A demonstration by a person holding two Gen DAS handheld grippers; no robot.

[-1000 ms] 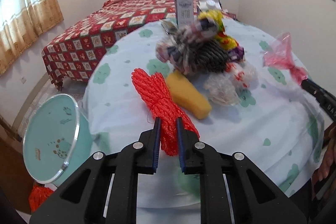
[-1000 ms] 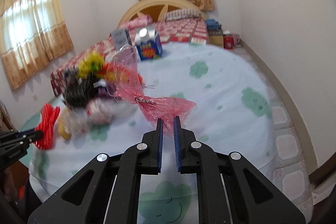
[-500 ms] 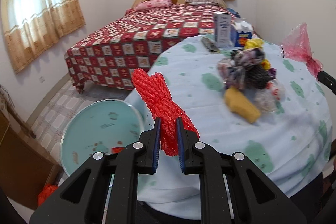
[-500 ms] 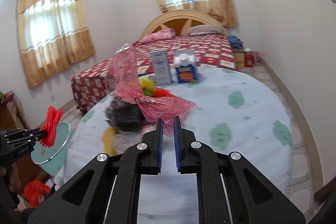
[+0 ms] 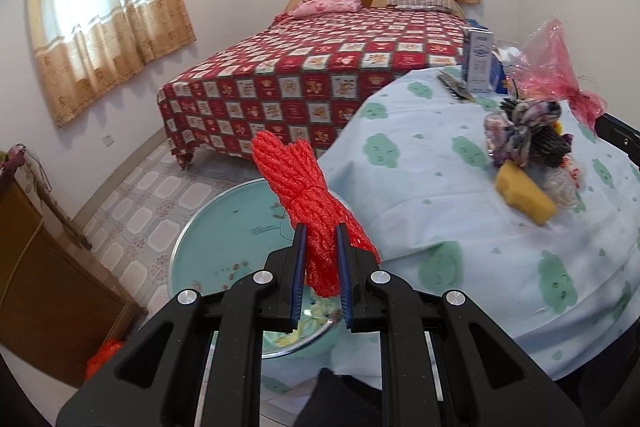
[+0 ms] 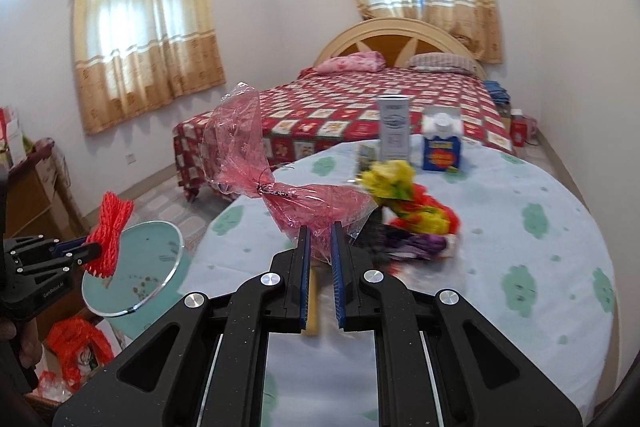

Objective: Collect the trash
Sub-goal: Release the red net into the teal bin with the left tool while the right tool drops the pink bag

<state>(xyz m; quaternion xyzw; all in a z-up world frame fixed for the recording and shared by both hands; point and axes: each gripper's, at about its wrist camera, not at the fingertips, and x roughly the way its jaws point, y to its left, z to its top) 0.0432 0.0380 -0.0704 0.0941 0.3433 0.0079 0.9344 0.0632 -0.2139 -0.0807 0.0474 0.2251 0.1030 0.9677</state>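
My left claw (image 5: 322, 259) grips red netting (image 5: 308, 195) above the bin (image 5: 200, 227); my right claw (image 6: 320, 251) grips a pink wrapper (image 6: 280, 183). Neither is dropped yet, and a trash pile (image 6: 408, 215) remains on the bench (image 6: 520, 227)

A round clothed table (image 6: 520, 227) carries two cartons (image 6: 441, 143) and a trash heap (image 6: 412, 215).

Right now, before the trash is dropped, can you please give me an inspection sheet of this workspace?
Surface: round table under a pale blue cloth with green prints.
Job's things: red net bundle held above the teal bin; pink plastic wrap held over the table.
Clutter: trash heap with a yellow sponge; two cartons at the far edge.
Grippers: left gripper shut on the net bundle; right gripper shut on the wrap.
Cables: nothing seen.
Surroundings: bed, curtained windows, wooden cabinet, red bag on the floor.
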